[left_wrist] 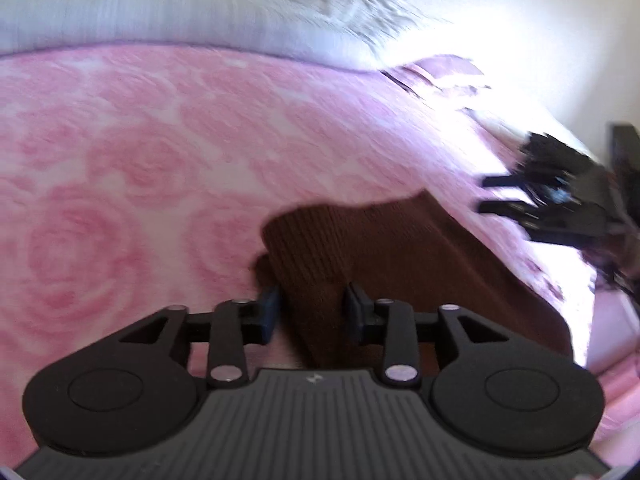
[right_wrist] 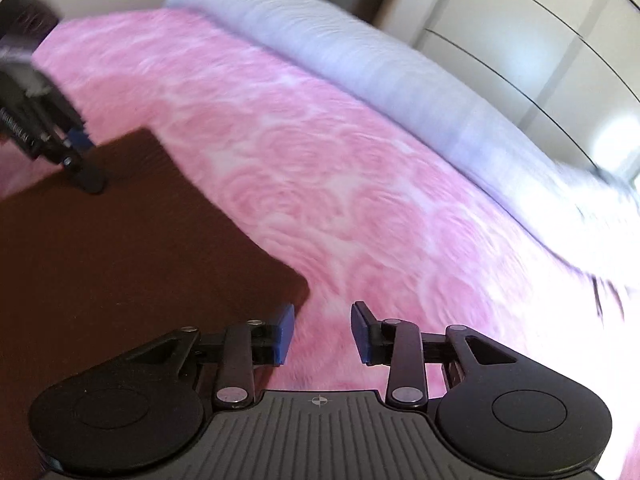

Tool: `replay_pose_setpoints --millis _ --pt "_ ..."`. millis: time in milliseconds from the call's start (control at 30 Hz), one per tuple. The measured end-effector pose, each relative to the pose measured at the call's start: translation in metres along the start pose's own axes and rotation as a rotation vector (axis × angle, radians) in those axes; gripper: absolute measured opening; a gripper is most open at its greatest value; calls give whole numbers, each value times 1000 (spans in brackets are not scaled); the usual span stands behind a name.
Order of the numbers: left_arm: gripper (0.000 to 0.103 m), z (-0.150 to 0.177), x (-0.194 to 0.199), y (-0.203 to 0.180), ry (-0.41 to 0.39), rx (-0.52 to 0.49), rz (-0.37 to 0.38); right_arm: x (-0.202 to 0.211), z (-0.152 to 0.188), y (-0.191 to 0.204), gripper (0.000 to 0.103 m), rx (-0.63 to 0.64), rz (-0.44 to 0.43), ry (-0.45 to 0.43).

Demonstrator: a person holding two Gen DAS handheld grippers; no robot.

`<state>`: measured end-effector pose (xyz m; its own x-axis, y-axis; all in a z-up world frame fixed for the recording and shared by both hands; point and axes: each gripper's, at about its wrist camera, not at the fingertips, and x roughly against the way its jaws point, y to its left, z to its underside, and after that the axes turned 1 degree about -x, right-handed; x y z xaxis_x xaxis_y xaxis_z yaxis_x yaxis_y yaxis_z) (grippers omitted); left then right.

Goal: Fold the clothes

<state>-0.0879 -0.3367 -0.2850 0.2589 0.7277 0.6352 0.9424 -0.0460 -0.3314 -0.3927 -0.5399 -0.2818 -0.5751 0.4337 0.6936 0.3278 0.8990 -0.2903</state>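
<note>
Between the left gripper (left_wrist: 313, 312) pads: brown knit garment (left_wrist: 384, 248), running ahead and rightward across the pink rose bedspread (left_wrist: 120, 160). Pads parted moderately, straddling a raised fold; clamped or merely alongside, hard to say through the blur. Just left of the right gripper (right_wrist: 322, 334): the garment's near corner. Jaws apart there, empty, over bare bedspread. Left one nearer the cloth.

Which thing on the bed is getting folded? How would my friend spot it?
Find the big bed with the pink rose blanket and the pale grey pillow along its far side. Near the blanket's edge lies a brown ribbed garment. It is the only dark, plain thing on all that pink.
</note>
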Motion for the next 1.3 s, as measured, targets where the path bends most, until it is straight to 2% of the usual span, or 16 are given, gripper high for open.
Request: replay_pose_setpoints --millis 100,233,333,433,500,567,667,767,867,900,967,1033,1100,1233,1300 --pt "32 1 22 -6 -44 -8 -44 35 9 6 37 -112 -48 -56" --pt "32 12 46 -36 -69 -93 11 71 31 33 38 -228 -128 -123" --pt "32 25 39 -54 -21 -150 45 83 56 52 38 -303 -159 -118" --pt "33 39 18 -60 52 -199 24 83 87 60 38 -376 -147 -67" --pt "34 44 12 -59 45 -233 9 87 104 54 38 -424 -117 -58" --pt "34 39 15 -58 51 -216 4 93 116 53 39 -437 -85 -51" --pt "31 37 31 -69 30 -271 -38 117 116 72 39 -317 -33 -52" --pt "34 48 60 -89 -13 -412 -74 141 117 91 42 -196 19 -53" --pt "45 74 88 -117 -54 -632 -87 162 119 116 52 -38 71 -55" --pt "50 89 97 -128 -73 -724 -64 164 121 133 53 61 87 -56" --pt "56 117 111 -149 -101 -900 -28 161 122 142 54 145 107 -54" --pt "60 141 108 -163 -82 -1046 -47 157 120 144 54 201 125 -52" --pt "59 159 94 -172 -50 -1175 -114 153 119 147 54 257 143 -50" --pt "52 177 59 -180 -6 -1373 -260 144 116 152 54 368 180 -46" --pt "44 180 47 -181 11 -1452 -295 140 115 155 54 424 198 -44"
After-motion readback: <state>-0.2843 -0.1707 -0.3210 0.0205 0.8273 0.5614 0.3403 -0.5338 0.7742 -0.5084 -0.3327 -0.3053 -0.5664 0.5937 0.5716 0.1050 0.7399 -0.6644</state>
